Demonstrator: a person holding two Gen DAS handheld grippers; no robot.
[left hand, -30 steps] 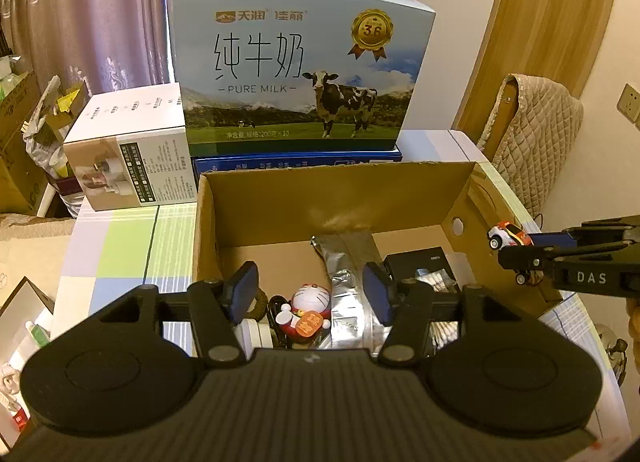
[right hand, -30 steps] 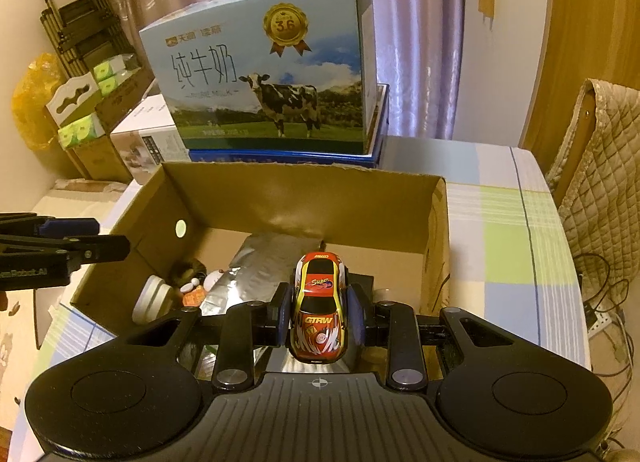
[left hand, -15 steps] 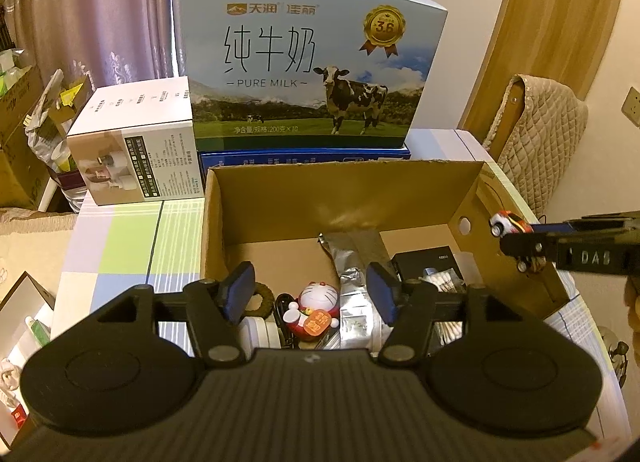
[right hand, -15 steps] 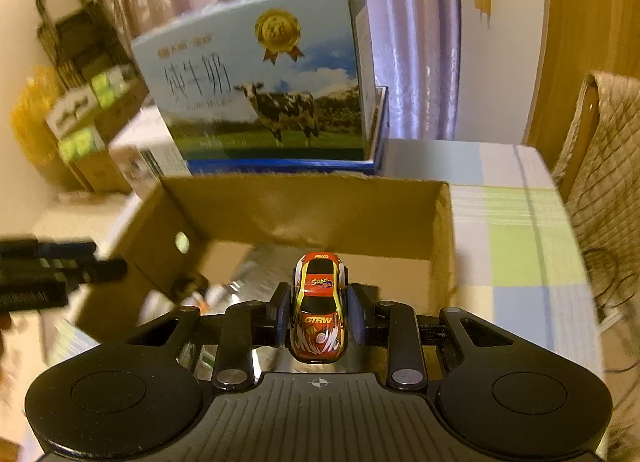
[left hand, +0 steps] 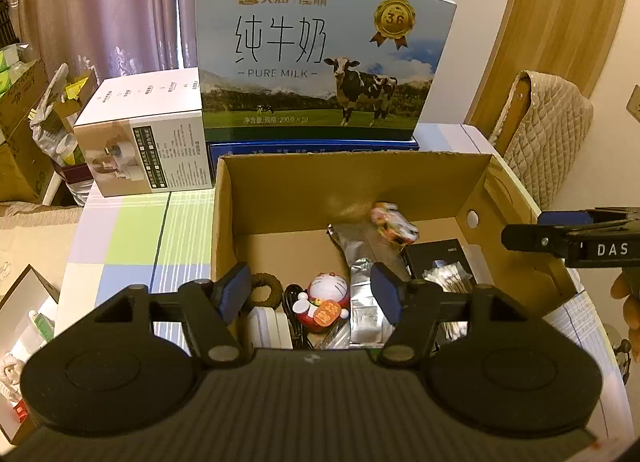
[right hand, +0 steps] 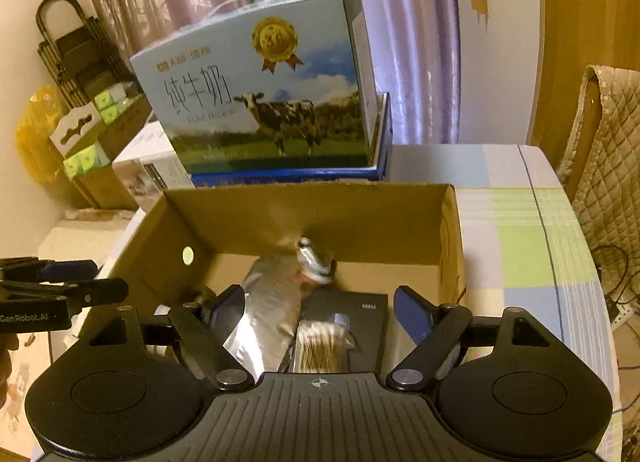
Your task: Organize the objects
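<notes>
**Now the toy car tumbles free over the box**

Here the right gripper stands with its jaws spread wide and nothing between them, poised over the near edge of the cardboard box. Its blue pads frame the box's contents: a silver foil pouch, a pack of cotton swabs and a flat black case under the swabs.

Beyond the fingertips the toy car shows only as a motion-blurred smear near the far wall, above the pouch's far end. In the left wrist view the toy car appears as a red and yellow blur at the same spot. Whether it is airborne or already touching the pouch, I cannot tell.

The car looks small, light and rigid, with a glossy shell that may slip. Its straight flanks seem the best place to pinch it, across the body. A drop into this box probably does it no harm, though it may bounce or roll on the slick foil.

The left gripper also has its jaws apart and empty, held low over the near left part of the box, above a red and white cat figurine, a dark ring and a white object. Both tools point toward the far wall, roughly level; the right one enters the left view from the right, beside the box wall.

Behind the box stand a milk carton case and a white product box.
</notes>
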